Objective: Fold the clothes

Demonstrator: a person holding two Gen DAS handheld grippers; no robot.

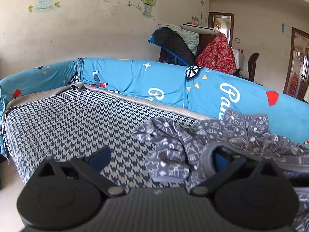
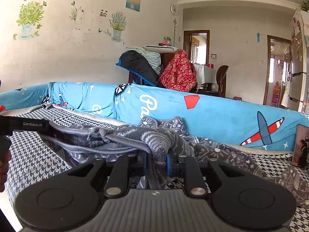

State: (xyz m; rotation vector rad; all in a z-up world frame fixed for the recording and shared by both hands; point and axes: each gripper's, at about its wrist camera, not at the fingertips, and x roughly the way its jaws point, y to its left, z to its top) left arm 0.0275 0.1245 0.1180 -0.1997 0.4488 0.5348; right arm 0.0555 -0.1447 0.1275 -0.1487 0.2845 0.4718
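Note:
A dark grey fleece-lined garment (image 1: 173, 150) with white doodle print lies crumpled on the sofa seat, right of centre in the left wrist view. My left gripper (image 1: 161, 154) stands open. Its left finger is bare over the seat, and its right finger (image 1: 222, 158) is tucked inside a fold of the garment. In the right wrist view my right gripper (image 2: 157, 161) is shut on a bunch of the garment (image 2: 154, 135), lifted a little off the seat. The banded edge stretches left to the left gripper (image 2: 29, 125).
The sofa has a houndstooth seat cover (image 1: 67, 119) and a blue printed back cover (image 1: 135, 77). Behind it stands a chair piled with clothes (image 1: 179, 44). A picture card (image 2: 301, 147) leans at the seat's right end. A person's hand (image 2: 3, 164) shows at the left edge.

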